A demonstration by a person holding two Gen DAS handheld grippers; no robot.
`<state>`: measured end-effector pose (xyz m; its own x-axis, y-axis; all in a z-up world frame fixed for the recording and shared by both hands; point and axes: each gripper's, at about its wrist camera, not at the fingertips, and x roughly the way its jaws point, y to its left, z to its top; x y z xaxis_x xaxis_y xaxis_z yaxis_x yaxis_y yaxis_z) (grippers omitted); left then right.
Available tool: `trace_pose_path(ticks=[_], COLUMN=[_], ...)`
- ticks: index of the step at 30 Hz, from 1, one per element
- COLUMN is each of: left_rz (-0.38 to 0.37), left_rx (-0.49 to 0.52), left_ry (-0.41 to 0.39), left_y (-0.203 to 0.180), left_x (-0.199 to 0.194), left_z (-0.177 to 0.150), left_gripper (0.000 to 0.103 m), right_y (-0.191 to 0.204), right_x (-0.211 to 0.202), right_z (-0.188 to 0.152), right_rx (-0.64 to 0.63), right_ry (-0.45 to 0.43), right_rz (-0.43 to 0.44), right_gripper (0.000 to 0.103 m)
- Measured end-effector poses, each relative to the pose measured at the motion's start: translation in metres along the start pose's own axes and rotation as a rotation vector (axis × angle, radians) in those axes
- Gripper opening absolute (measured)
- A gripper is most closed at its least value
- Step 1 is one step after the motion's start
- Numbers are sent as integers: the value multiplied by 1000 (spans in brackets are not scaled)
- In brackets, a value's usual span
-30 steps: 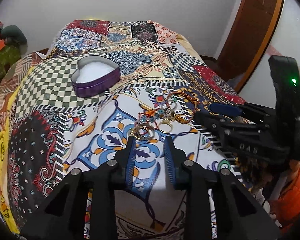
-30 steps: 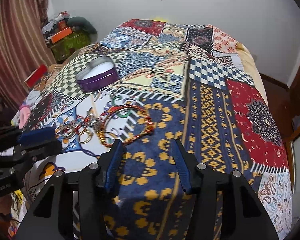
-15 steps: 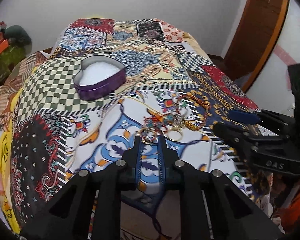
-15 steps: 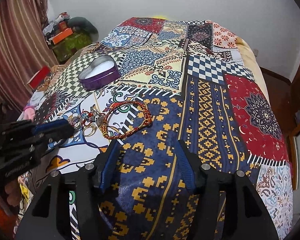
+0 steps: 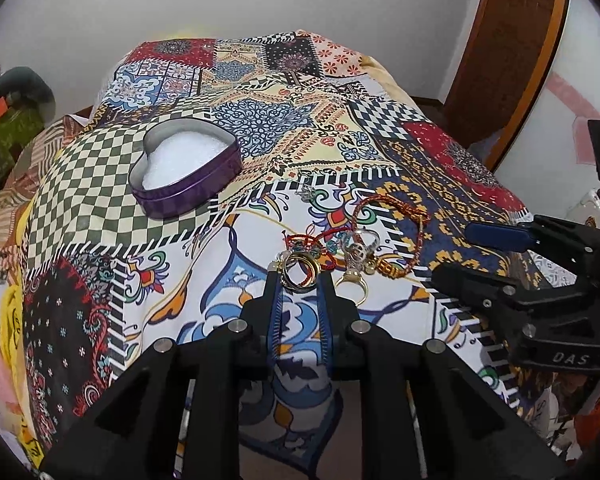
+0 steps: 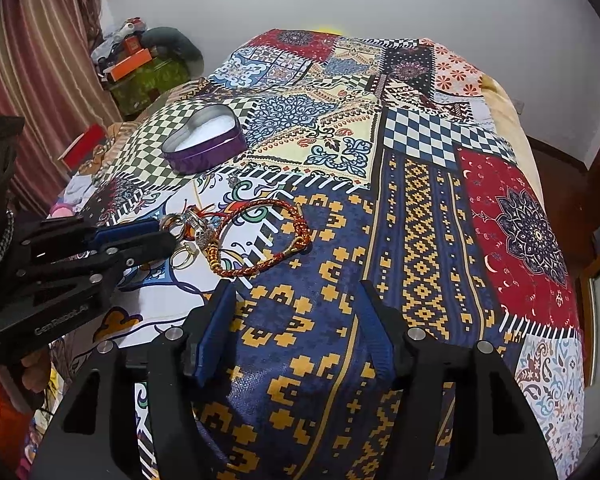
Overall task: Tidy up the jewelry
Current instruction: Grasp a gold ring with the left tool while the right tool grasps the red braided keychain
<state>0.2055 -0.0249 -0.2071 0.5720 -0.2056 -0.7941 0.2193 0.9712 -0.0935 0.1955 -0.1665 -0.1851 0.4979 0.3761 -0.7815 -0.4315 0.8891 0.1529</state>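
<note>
The left tool (image 5: 300, 276), jaws opening around tangled rings (image 5: 299, 275), may drag neighbours along; the right tool (image 6: 296, 292) gapes, opening, empty.

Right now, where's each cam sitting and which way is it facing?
Left wrist: on the left tongs, angled down over the bed at the rings; right tongs at its right edge.
Right wrist: on the right tongs, angled down at the bracelet; left tongs at its left edge.
Shared: heart tin, jewelry pile, bedspread.
</note>
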Motion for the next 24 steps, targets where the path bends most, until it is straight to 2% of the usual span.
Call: trace_pose_path(ticks=[2, 4, 7, 9, 10, 11, 20, 24], left_rz=[-2, 21, 40, 44, 46, 46, 12, 8], left_rx=[11, 26, 37, 39, 45, 49, 15, 3], left_ry=[2, -4, -17, -30, -34, -37, -63, -75], left_y=[-1, -1, -1, -1, -1, -2, 10, 14], left_x=[1, 3, 7, 7, 7, 7, -5, -13], left_z=[2, 3, 4, 4, 4, 4, -5, -8], left_gripper=[37, 49, 49, 39, 28, 25, 24, 24], right_y=[1, 2, 4, 5, 6, 7, 16, 20], right_x=[1, 2, 4, 6, 7, 8, 16, 21], right_z=[1, 2, 3, 4, 4, 5, 15, 20], right_rx=[-8, -19, -32, -41, -45, -54, -140, -171], right_ry=[5, 7, 12, 16, 17, 19, 35, 45], right_rz=[3, 4, 9, 12, 11, 10, 1, -4], right_gripper=[58, 58, 58, 60, 60, 61, 65, 71])
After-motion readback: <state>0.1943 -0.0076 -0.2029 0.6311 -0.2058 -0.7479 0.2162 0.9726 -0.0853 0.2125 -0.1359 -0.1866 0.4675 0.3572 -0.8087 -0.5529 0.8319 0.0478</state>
